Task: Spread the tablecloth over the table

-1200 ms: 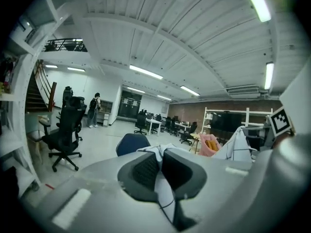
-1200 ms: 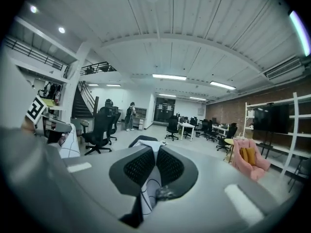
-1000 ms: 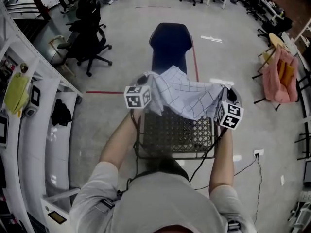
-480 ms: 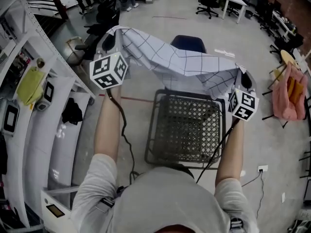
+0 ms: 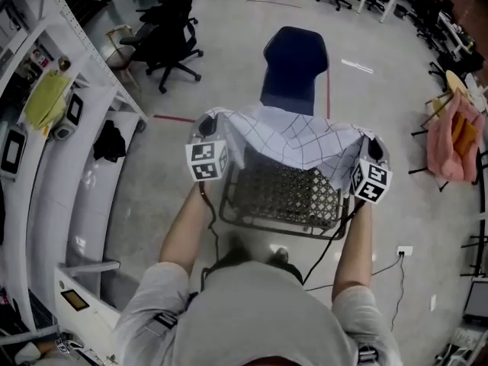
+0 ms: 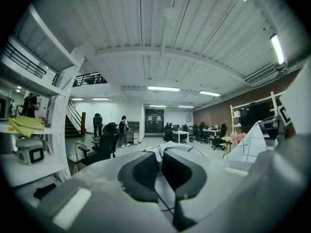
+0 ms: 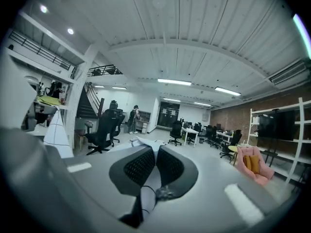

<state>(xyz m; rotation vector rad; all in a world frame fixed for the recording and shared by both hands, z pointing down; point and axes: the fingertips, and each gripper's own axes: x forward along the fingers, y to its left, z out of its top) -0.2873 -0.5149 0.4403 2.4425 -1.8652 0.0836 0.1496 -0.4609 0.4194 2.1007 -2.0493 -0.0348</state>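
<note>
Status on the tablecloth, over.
Left gripper, right gripper: both shut on tablecloth. Cloth sags over far edge of mesh table; near part bare. Blue chair beyond, not blocking.

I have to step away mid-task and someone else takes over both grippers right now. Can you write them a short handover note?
Left gripper: jaws shut on one end of the tablecloth.
Right gripper: jaws shut on its other end.
Where things are: the checked tablecloth sags, bunched, between the two grippers over the far side of the mesh table. The near part of the mesh top is bare. A blue chair stands just beyond the table.
Done: the cloth is gripped at both ends and held up at the table.
Left: draw it flat over the whole top, lower it, then open both jaws.
</note>
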